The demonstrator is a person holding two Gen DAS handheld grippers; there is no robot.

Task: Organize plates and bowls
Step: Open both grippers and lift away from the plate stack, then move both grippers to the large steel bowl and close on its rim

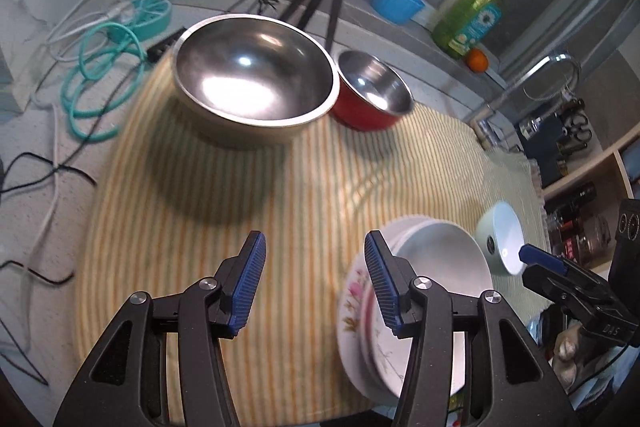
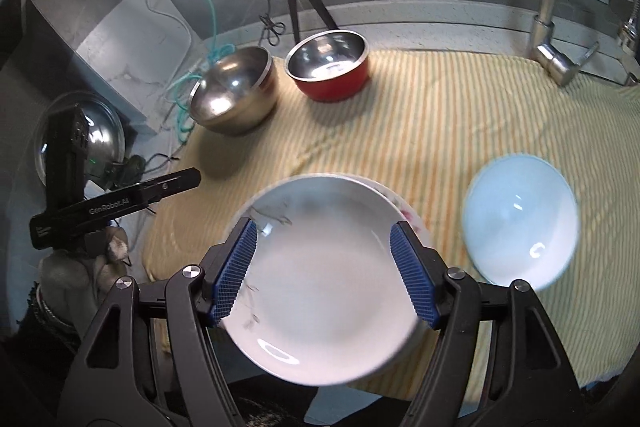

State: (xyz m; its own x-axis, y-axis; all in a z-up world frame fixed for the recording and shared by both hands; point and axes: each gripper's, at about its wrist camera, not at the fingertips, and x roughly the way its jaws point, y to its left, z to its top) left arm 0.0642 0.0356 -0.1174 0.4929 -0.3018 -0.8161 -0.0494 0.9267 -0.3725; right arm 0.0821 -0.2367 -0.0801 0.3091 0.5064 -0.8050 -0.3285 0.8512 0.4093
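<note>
Right wrist: bowls 3 | stacked plates [image 2: 320, 267] 3 | both jaws wide, empty

Speckled counter [image 1: 48, 155], striped cloth [image 1: 304, 179], teal cable [image 1: 100, 79]

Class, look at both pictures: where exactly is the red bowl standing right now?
The red bowl stands at the far edge of the striped cloth, just right of the large steel bowl and near the tripod; the left wrist view shows the two bowls side by side.
</note>
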